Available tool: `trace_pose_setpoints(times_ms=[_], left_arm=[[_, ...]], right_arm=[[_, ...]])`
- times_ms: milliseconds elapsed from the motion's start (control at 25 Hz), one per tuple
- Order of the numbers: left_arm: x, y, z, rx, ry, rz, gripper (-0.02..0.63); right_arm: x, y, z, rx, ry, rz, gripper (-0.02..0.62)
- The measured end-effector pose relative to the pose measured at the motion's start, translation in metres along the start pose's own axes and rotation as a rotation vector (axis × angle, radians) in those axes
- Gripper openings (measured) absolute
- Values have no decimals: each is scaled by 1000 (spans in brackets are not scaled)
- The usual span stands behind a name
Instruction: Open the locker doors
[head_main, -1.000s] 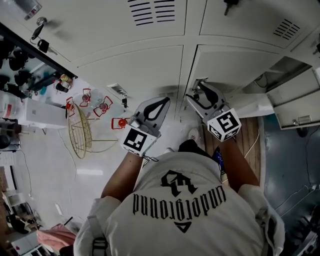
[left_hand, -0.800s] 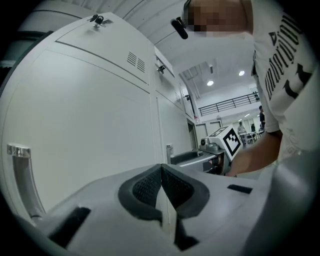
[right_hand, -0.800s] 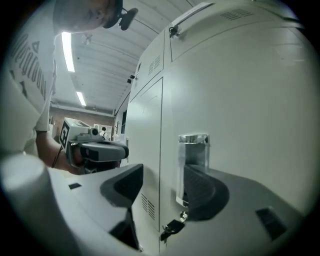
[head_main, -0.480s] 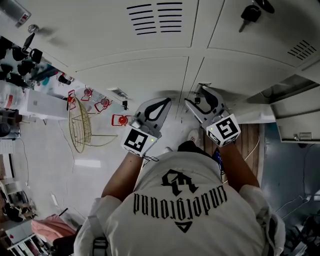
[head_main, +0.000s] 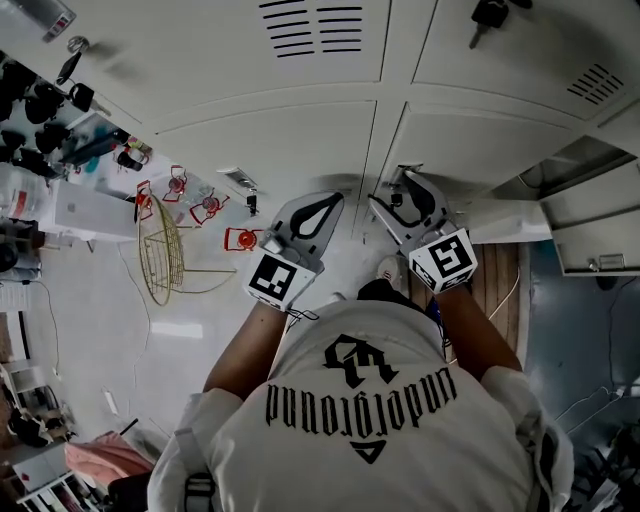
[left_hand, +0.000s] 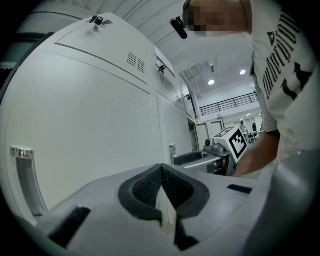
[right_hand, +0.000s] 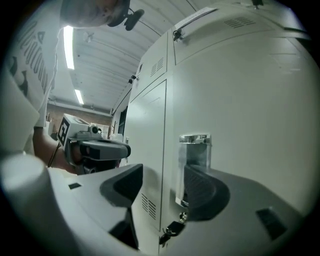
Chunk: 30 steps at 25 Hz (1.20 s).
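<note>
Pale grey lockers (head_main: 270, 140) fill the top of the head view. My right gripper (head_main: 398, 192) points level at the lower right door (head_main: 480, 140). Its jaws have just been opening. They stand open (right_hand: 162, 187) astride the door's edge, with the chrome handle (right_hand: 194, 165) between them, close to the right pad (right_hand: 202, 192). A key with a dark fob (right_hand: 172, 229) hangs below the handle. My left gripper (head_main: 328, 203) is shut and holds nothing; it is level in front of the neighbouring door, whose handle (left_hand: 22, 175) lies off to its left.
To the right, two locker doors (head_main: 590, 235) stand open. A gold wire frame (head_main: 165, 255) and small red objects (head_main: 240, 241) lie on the floor at the left, next to a cluttered shelf (head_main: 40, 130). Another key (head_main: 487, 15) hangs in an upper door.
The head view has shifted a little. Both grippers stay where they were at the locker front.
</note>
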<state>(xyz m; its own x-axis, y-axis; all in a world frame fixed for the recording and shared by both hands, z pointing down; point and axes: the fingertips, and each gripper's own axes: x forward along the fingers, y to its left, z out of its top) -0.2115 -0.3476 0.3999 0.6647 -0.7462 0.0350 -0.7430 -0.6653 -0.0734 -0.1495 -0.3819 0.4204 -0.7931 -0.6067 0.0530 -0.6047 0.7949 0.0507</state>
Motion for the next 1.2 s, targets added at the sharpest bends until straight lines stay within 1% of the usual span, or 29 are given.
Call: trace_pose_setpoints(times_ms=[240, 400, 480, 600, 720, 840, 960, 1200], left_arm=[[-19, -9, 3, 6, -8, -26, 8], [-32, -20, 1, 6, -9, -59, 8], [-36, -27, 0, 3, -9, -82, 8], [-38, -38, -2, -3, -7, -125, 8], [-33, -51, -5, -14, -8, -174, 8], [-24, -64, -6, -21, -10, -209, 8], [-13, -74, -2, -11, -16, -232, 8], [13, -110, 2, 0, -15, -268, 8]], right_arm=[[-21, 14, 0, 4, -13, -102, 259], [-41, 22, 0, 9, -19, -182, 242], [-53, 24, 1, 5, -25, -233, 218], [-70, 27, 0, 3, -22, -299, 204], [-87, 30, -1, 7, -12, -359, 187], [-104, 31, -4, -15, 1, -418, 166], [-118, 30, -4, -5, 0, -447, 137], [-158, 33, -5, 2, 14, -419, 138]])
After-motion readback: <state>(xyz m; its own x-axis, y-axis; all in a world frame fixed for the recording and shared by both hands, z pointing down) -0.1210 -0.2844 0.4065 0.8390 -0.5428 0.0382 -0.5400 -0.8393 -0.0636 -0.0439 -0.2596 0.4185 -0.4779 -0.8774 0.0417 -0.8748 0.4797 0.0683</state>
